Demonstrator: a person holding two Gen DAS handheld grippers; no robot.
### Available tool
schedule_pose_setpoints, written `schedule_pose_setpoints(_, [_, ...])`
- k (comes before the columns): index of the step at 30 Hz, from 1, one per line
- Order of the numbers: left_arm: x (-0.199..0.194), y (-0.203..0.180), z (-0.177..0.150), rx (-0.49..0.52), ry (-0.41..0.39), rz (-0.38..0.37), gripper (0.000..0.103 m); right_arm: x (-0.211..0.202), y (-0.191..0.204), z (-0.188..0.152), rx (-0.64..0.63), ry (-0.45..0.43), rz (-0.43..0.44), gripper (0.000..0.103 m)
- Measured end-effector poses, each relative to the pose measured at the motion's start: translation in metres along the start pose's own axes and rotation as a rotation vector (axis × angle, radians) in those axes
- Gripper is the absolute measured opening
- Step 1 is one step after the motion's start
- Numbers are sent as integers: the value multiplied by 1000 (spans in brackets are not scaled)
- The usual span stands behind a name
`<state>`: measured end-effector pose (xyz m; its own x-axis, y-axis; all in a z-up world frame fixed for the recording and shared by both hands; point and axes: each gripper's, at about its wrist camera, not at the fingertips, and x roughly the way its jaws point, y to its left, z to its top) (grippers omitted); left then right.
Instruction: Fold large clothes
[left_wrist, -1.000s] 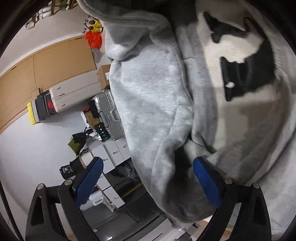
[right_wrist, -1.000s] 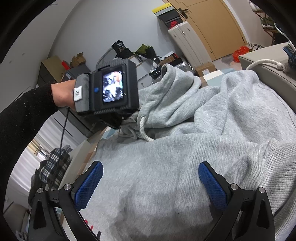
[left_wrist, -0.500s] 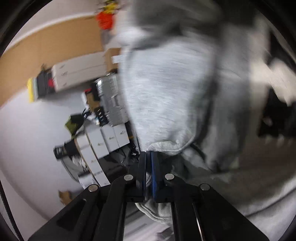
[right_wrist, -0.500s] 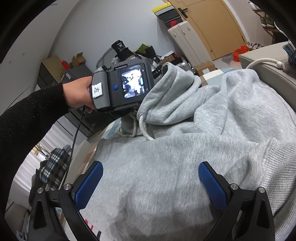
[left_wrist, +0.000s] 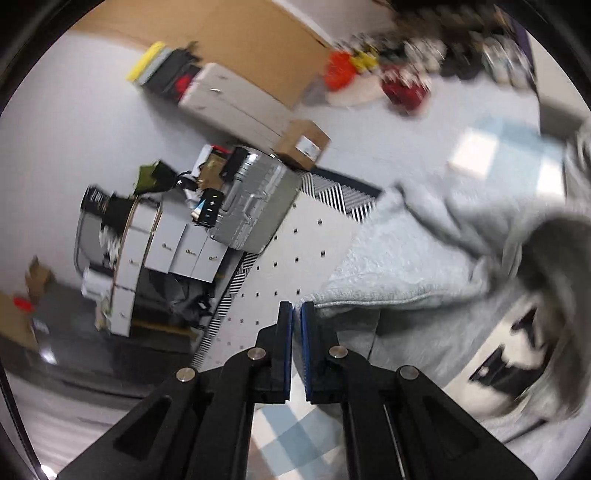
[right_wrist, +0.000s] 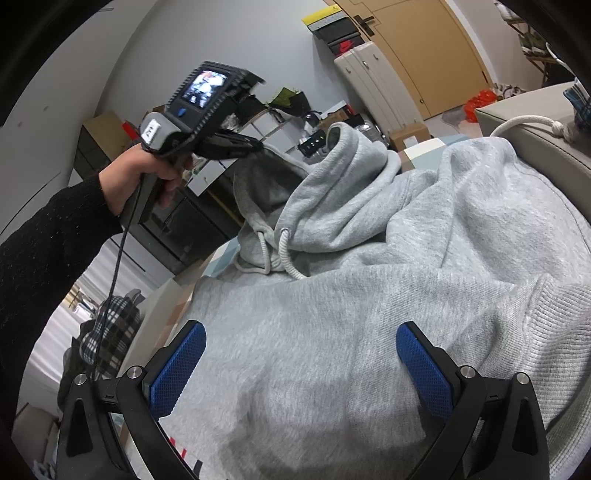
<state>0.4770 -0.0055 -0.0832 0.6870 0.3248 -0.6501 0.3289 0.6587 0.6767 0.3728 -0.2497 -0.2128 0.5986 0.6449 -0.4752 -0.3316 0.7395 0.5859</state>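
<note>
A large grey hoodie (right_wrist: 388, 295) lies crumpled on a surface, its hood and white drawstrings (right_wrist: 284, 254) raised at the far side. My left gripper (left_wrist: 296, 314) is shut on the hood's edge (left_wrist: 369, 295) and holds it up; in the right wrist view it (right_wrist: 243, 142) is lifted above the hood. The hoodie's black-and-white print (left_wrist: 513, 354) shows in the left wrist view. My right gripper (right_wrist: 301, 350) is open just above the hoodie's body, its blue pads (right_wrist: 179, 369) apart and holding nothing.
A silver suitcase (left_wrist: 251, 199), white drawers (left_wrist: 177, 251) and cardboard boxes (left_wrist: 303, 144) stand on the floor beyond the hoodie. A grey cushion with a white rope (right_wrist: 532, 122) is at the right. A plaid cloth (right_wrist: 110, 332) lies at the left.
My left gripper shut on the hood's edge and has lifted it up and back, swinging its view toward the room. My right gripper has stayed open and still.
</note>
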Motion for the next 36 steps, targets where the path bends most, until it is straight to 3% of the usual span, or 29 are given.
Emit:
schedule_pose_setpoints(2, [-14,10,-2,-89,-71,-56,1,0,0,0,0,0,-1,103])
schedule_pose_setpoints(4, [-30,12,-4,-98,-155,-25,1,-1,0,0,2,-2,1,103])
schedule_pose_setpoints(8, [-32,19,-3,-131,-171,-66,1,-12,-1,0,7,-51,3,103])
schedule_pose_setpoints(10, [-32,21,-5,-140,-168,-132,1,-19,0,2,-12,-81,-25,103])
schedule_pose_setpoints(12, [-33,11,-8,-91,-178,-183,1,-25,2,4,-26,-100,-61,103])
schedule_pose_setpoints(13, [-28,-1,-11,-27,-165,-162,2,-28,2,5,-28,-119,-71,103])
schedule_pose_setpoints(15, [-17,-28,-19,121,-115,-97,33,-32,-2,3,-11,-153,-61,103])
schedule_pose_setpoints(16, [-9,-45,-24,207,-81,-58,81,-31,-6,0,8,-160,-51,103])
schedule_pose_setpoints(17, [-2,-61,-30,296,-59,-42,99,-29,-8,-2,21,-152,-56,103])
schedule_pose_setpoints(20, [-4,-96,-41,493,-167,34,99,-29,-9,1,7,-147,-46,103])
schedule_pose_setpoints(22, [4,-109,-34,511,-148,-30,99,-28,-10,1,12,-138,-34,103])
schedule_pose_setpoints(26, [36,-118,-19,555,-92,-23,99,-30,-14,2,33,-134,0,103])
schedule_pose_setpoints(29, [57,-119,-17,617,-17,-98,99,-33,-19,1,56,-136,22,103])
schedule_pose_setpoints(33, [69,-109,-5,567,-6,-166,99,-34,-22,3,68,-129,24,103])
schedule_pose_setpoints(36, [80,-97,2,535,51,-208,94,-34,-17,3,57,-120,16,103])
